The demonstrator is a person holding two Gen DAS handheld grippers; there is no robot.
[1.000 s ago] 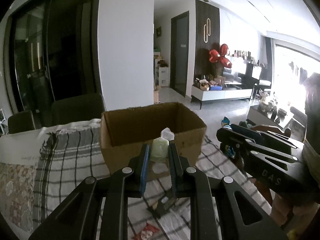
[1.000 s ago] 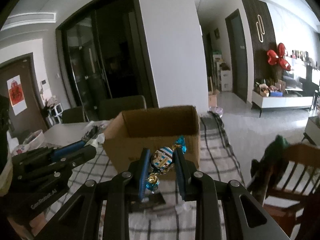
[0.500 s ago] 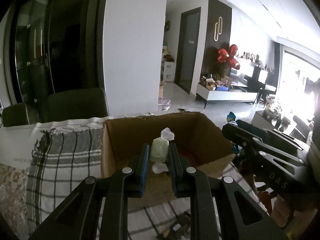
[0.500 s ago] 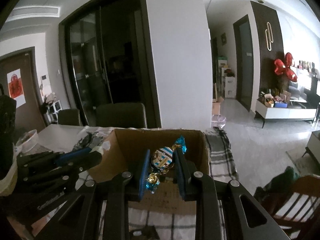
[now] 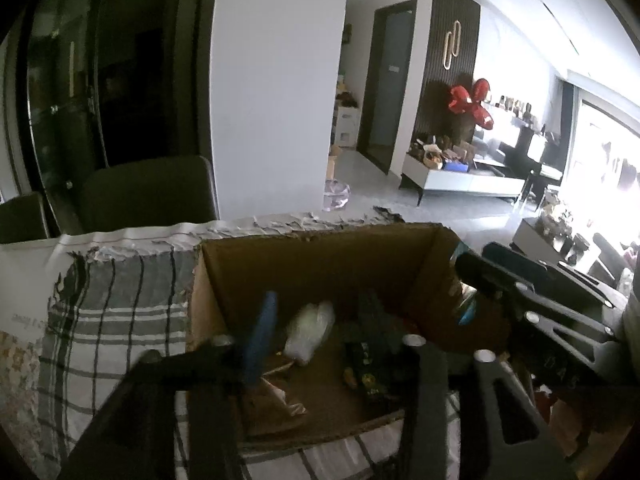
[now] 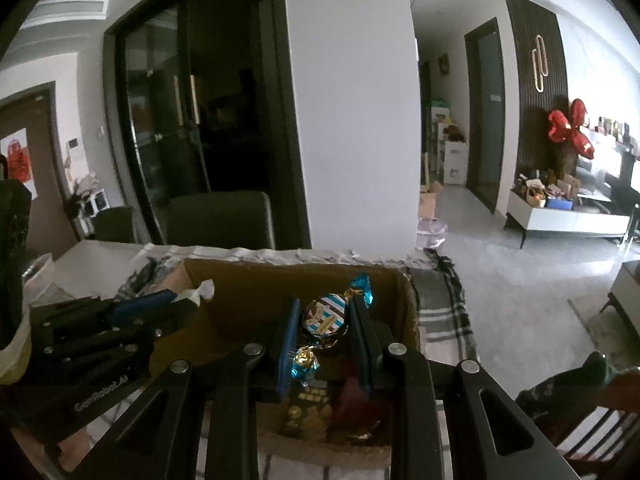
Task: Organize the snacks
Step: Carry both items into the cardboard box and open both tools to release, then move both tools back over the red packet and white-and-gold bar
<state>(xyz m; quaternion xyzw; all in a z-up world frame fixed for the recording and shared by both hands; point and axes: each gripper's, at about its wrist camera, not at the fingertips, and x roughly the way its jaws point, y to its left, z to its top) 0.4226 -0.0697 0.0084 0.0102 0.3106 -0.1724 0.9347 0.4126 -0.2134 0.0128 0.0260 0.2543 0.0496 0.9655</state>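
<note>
An open cardboard box [image 5: 320, 256] stands on a checked cloth [image 5: 116, 300]; it also shows in the right wrist view [image 6: 256, 280]. My left gripper [image 5: 316, 328] is open over the box, and a pale green wrapped candy [image 5: 310, 332] is loose between its blurred fingers, tilted above the box floor. Dark snack packets [image 5: 366, 368] lie inside. My right gripper [image 6: 326, 324] is over the box with its fingers parted, and a blue-striped foil candy [image 6: 324, 316] sits between them, not clearly clamped. The right gripper shows in the left wrist view [image 5: 532, 312].
Dark chairs [image 5: 148, 196] stand behind the table. A wooden chair [image 6: 592, 412] is at the right. The left gripper's body [image 6: 108, 340] lies close to the box's left wall. A brown packet [image 6: 308, 412] and a red one [image 6: 352, 400] lie inside the box.
Both grippers moved forward over the box. My left gripper opened and let go of the pale green candy, which now tilts free. My right gripper's fingers widened around the striped candy.
</note>
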